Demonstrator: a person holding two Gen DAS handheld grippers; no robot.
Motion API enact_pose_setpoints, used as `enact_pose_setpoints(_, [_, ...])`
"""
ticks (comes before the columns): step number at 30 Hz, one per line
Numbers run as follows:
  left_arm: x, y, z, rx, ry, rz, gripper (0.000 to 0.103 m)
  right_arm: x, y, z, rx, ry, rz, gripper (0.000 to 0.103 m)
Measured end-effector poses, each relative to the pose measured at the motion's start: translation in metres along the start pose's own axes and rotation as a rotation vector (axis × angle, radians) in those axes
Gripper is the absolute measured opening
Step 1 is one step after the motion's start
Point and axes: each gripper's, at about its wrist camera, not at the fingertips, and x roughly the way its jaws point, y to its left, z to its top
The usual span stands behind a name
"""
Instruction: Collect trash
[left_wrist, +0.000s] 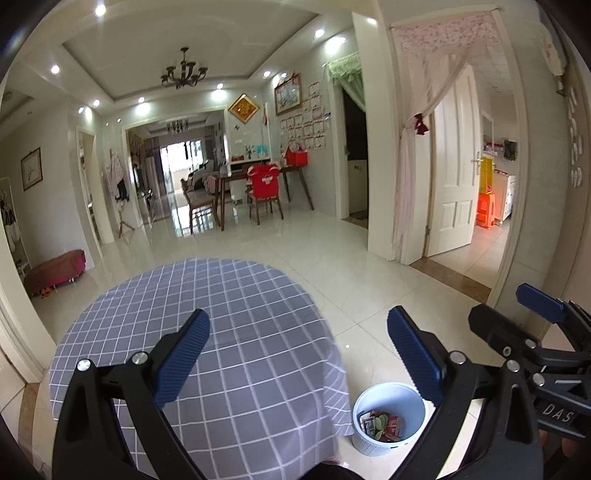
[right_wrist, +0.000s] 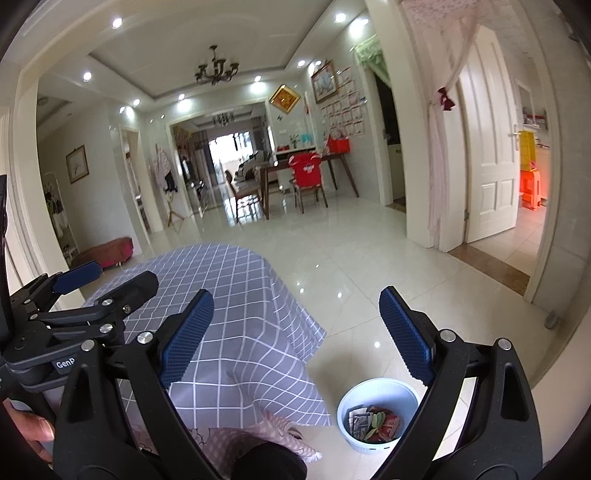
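Note:
A pale blue bin (left_wrist: 388, 417) stands on the floor right of the table; red, green and printed wrappers (left_wrist: 382, 426) lie inside. The right wrist view shows the same bin (right_wrist: 378, 413) and its wrappers (right_wrist: 375, 424) low between the fingers. My left gripper (left_wrist: 299, 354) is open and empty above the grey checked tablecloth (left_wrist: 221, 325). My right gripper (right_wrist: 295, 328) is open too, holding nothing, over the table's right edge. Each view catches the other gripper: the right one (left_wrist: 517, 317) at the far right, the left one (right_wrist: 107, 278) at the left, both with fingers apart.
Glossy white tiles (left_wrist: 351, 251) stretch toward a dining table and chairs (left_wrist: 258, 184). A white door (left_wrist: 454, 177) with a pink curtain stands open at right. A low red stool (left_wrist: 55, 273) sits by the left wall. A pink cloth (right_wrist: 251, 435) shows below the tablecloth.

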Motion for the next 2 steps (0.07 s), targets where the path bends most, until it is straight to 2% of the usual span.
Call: enact_pose_setpoints(2, [0.0117,0.0188,-0.0036,-0.018,0.022,0.008,0.095,0.0191,0.0135,0.0015,-0.013,0.028,0.016,0.090])
